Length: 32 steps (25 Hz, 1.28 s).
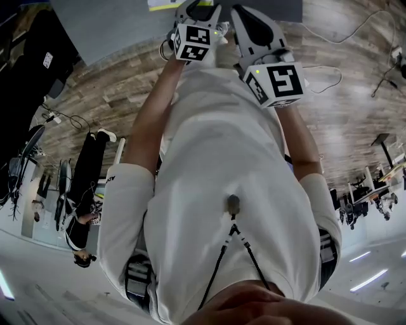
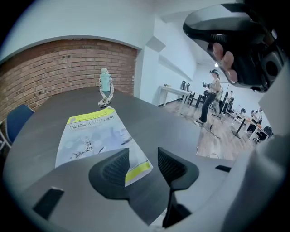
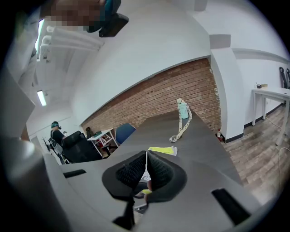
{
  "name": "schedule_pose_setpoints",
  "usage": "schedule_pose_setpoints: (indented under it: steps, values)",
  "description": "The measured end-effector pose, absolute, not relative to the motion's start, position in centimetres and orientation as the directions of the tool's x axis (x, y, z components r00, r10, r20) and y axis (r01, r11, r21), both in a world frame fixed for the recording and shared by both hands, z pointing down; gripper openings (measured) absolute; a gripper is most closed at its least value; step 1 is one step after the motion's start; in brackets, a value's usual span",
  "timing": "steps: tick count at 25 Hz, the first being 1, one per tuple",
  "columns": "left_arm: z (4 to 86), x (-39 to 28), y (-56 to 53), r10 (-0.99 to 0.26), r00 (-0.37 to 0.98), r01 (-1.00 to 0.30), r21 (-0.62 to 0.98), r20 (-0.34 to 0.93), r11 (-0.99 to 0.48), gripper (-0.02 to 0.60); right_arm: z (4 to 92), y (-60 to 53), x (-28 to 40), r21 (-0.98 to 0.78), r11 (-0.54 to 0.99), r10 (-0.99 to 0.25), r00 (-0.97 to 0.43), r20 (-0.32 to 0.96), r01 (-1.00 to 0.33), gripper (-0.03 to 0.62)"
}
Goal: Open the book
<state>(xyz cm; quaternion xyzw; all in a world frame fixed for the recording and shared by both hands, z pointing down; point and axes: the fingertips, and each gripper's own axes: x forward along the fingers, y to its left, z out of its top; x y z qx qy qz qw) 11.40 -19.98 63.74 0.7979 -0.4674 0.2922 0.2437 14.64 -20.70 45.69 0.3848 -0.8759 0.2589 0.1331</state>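
Left claw (image 2: 142, 161), ribbed pads (image 2: 111, 170) wide apart, frames the yellow-striped corner of the glossy book (image 2: 90, 136) on the smooth grey table (image 2: 158, 122). Right claw (image 3: 146, 165) is pinched shut.

Head view: book (image 1: 162, 4) cut off at top edge, just a sliver shows. Left gripper view: its near edge sits behind left tool (image 2: 142, 167). Right gripper view: mostly behind right tool (image 3: 146, 168). Cover print unreadable.

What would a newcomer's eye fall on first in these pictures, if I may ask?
A closed book with yellow bands lies flat on the grey table, and the left gripper points at its near corner, fingers apart. Behind it, a small teal bottle with a lanyard stands before a brick wall.
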Motion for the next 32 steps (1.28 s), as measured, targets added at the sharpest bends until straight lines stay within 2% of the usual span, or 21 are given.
schedule_pose_setpoints:
  steps: [9,27,32]
  values:
    - [65.6,10.5,-20.3,-0.583,0.307,-0.913,0.060,0.752,-0.403,0.190,45.7,-21.3,15.1,-0.351,0.568,-0.609,-0.667,0.430,-0.745,0.038]
    - [65.5,8.4,-20.1,-0.627,0.177,-0.953,-0.028,0.758,-0.303,0.057,45.9,-20.2,15.7,-0.346,0.585,-0.598,-0.678,0.427,-0.733,0.037]
    - [65.0,8.0,-19.7,-0.640,0.151,-0.959,-0.044,0.753,-0.279,0.037,45.6,-19.2,15.6,-0.339,0.603,-0.588,-0.690,0.423,-0.722,0.038]
